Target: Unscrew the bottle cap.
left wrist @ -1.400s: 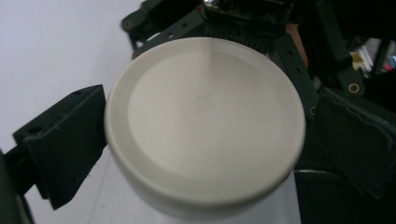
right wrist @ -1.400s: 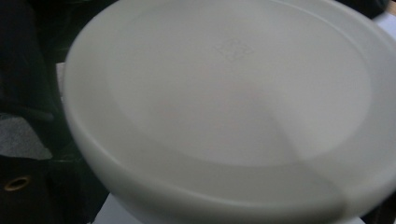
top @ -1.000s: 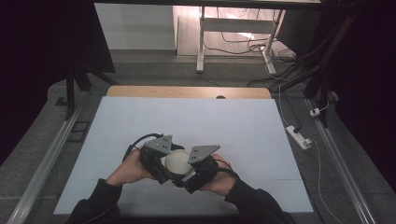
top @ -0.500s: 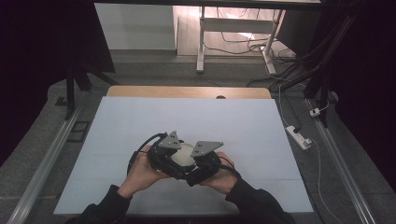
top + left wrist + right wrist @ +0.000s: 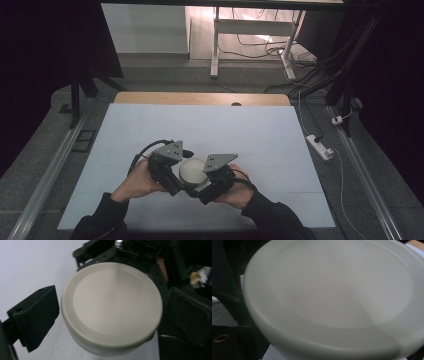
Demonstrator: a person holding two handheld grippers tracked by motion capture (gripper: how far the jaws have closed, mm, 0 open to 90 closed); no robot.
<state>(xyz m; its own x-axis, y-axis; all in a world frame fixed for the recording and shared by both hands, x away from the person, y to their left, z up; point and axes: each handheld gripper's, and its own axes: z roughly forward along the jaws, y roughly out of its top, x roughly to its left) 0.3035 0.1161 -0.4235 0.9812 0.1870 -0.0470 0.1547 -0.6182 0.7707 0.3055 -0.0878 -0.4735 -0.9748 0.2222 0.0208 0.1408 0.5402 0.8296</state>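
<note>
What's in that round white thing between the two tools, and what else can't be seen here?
- Contents of the round white container: hidden under its flat top, left gripper view.
- Container's near edge: cut off by the frame and blurred, right gripper view.
- Whether the right tool grips it: fingers hidden behind the container, high view.
- Left tool: its right finger is lost in dark clutter, left gripper view.
</note>
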